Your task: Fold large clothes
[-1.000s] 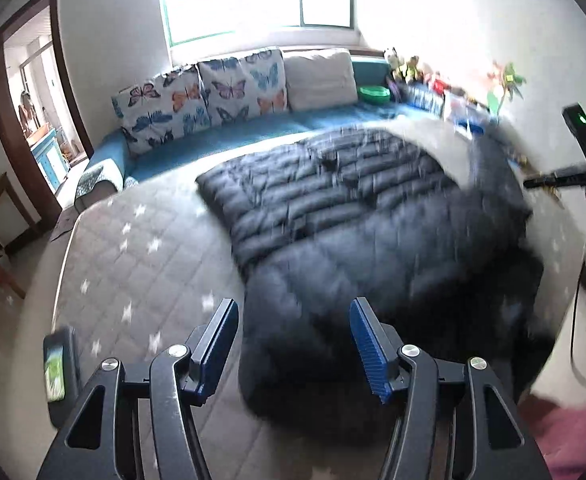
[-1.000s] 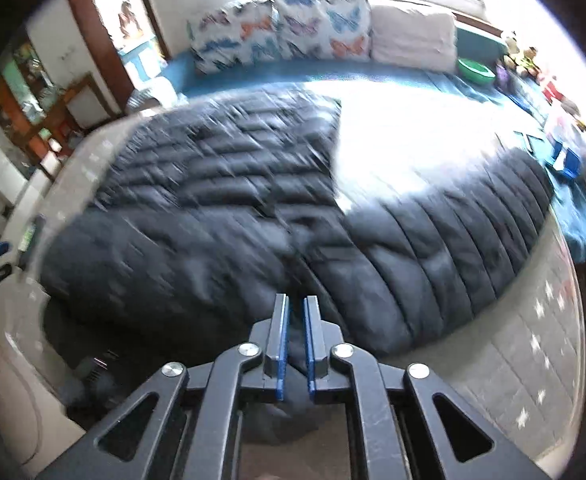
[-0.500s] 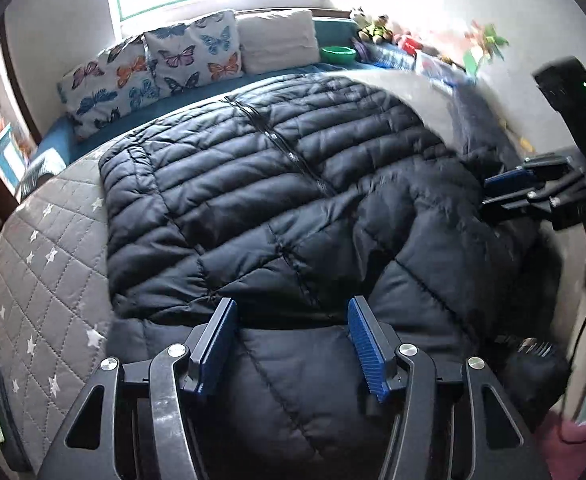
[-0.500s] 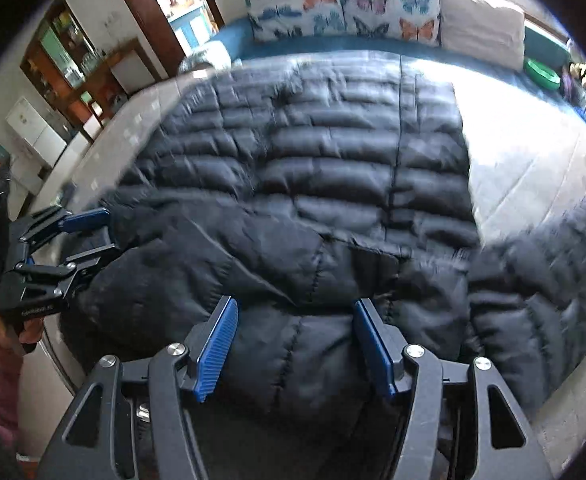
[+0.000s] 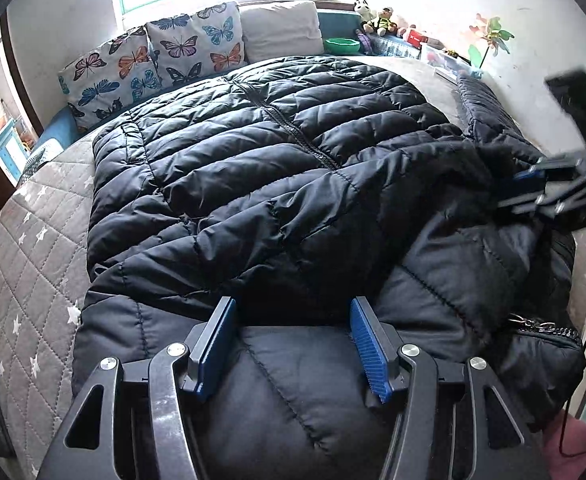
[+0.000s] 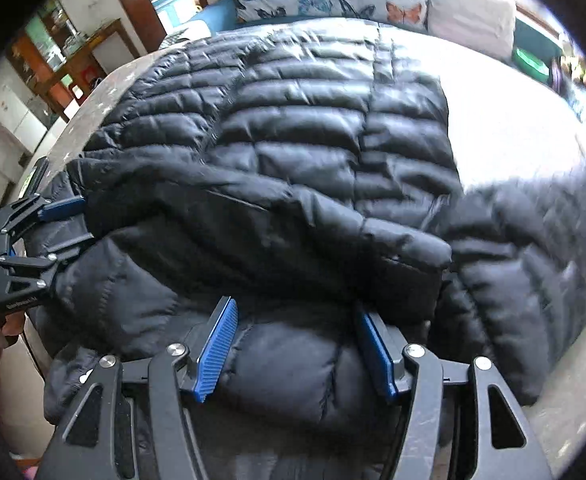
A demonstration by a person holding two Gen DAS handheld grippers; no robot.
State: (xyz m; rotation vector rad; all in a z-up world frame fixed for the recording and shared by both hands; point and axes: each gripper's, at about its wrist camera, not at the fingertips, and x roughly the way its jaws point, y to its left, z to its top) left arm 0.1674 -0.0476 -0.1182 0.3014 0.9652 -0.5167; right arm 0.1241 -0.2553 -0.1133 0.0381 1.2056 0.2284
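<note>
I am looking down at a black puffer jacket [image 5: 277,184] that is lying spread over most of the bed [image 5: 33,264], its zipper running toward the far edge where the pillows are. One sleeve is lying folded across the front of the jacket, near the near edge of the bed.

My left gripper [image 5: 293,344] is hovering over the near hem of the jacket with its blue fingers [image 5: 217,344] standing apart; padded cloth is showing between them, but I cannot see the pads pressing on it. My right gripper [image 6: 297,348] is sitting over the near part of the jacket just below the folded sleeve. Its jaws have just been opening and are now standing wide, with a bulge of jacket lying between them and not pinched.

There is little writing for me to read. A small white line of lettering is showing on the side of the left gripper in the right wrist view, too small to make out. A red box [image 5: 417,35] at the far right corner is carrying markings that I cannot read either.

For containers, a green bowl [image 5: 341,45] is sitting at the far edge beside the plain pillow [image 5: 281,32]; I cannot see inside it. Two butterfly pillows [image 5: 153,60] are leaning along the far edge, and stuffed toys [image 5: 377,20] are sitting beyond the bowl.
</note>
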